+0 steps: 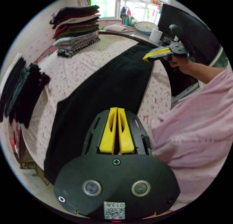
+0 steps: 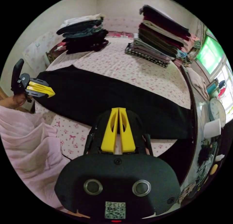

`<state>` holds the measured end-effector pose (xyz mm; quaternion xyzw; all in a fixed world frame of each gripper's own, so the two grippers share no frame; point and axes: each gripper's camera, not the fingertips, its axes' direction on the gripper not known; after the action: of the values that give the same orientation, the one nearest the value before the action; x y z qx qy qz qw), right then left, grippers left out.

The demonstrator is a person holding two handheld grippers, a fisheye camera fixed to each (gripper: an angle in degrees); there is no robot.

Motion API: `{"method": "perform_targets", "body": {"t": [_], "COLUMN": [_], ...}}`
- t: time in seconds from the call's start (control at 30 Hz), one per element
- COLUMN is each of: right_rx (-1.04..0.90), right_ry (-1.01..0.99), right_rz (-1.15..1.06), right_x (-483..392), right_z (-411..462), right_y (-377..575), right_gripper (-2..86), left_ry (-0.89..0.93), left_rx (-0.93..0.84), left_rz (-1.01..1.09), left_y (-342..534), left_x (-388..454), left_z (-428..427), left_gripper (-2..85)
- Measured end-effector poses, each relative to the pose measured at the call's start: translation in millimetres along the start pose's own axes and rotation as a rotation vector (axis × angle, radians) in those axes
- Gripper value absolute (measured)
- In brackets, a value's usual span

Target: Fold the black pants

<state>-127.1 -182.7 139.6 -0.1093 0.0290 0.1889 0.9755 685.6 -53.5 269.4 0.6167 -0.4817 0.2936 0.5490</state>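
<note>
The black pants (image 1: 104,87) lie flat and full length on the table's flowered cloth (image 1: 80,63). My left gripper (image 1: 117,109) hovers over one end of them, jaws shut with nothing between. My right gripper (image 1: 145,59), held in a hand, hangs shut over the far end by the table edge. In the right gripper view the pants (image 2: 109,95) run from left to right. My right gripper (image 2: 118,109) sits shut above their near edge, and the left gripper (image 2: 54,94) floats shut at their left end.
A tall stack of folded clothes (image 1: 76,27) (image 2: 160,34) stands on the table beyond the pants. A pile of dark clothes (image 1: 21,87) (image 2: 82,34) lies at another edge. A clock (image 1: 145,27), a paper roll (image 1: 155,35) and a dark chair (image 1: 191,31) are nearby. A pink sleeve (image 1: 194,117) is close.
</note>
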Motion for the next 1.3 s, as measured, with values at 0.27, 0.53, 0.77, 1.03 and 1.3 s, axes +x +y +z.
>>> {"method": "perform_targets", "body": {"t": [0.27,0.53,0.77,1.03,1.3], "right_rx": [0.031,-0.039,0.045,0.238,0.272], "right_ry": [0.07,0.103,-0.018,-0.172,-0.326], "right_rz": [0.242,0.291,0.461,0.856,0.991], "right_x": [179,306,411,504,564], "right_z": [-36,-45,-94,-127,-111], "right_y": [54,93,170,262,285], "right_gripper": [0.2,0.4,2.3,11.0,14.3], "left_ry": [0.071,0.087,0.115,0.267,0.431], "left_rx": [0.034,-0.129,-0.052,0.025,-0.1], "left_rz": [0.261,0.313,0.253,0.26,0.376], "left_y": [-232,-376,-426,-568,-655], "left_x": [64,103,94,92,109], "left_z": [82,185,194,242,308], "left_gripper": [-0.3,-0.3,0.5,7.9,10.0]}}
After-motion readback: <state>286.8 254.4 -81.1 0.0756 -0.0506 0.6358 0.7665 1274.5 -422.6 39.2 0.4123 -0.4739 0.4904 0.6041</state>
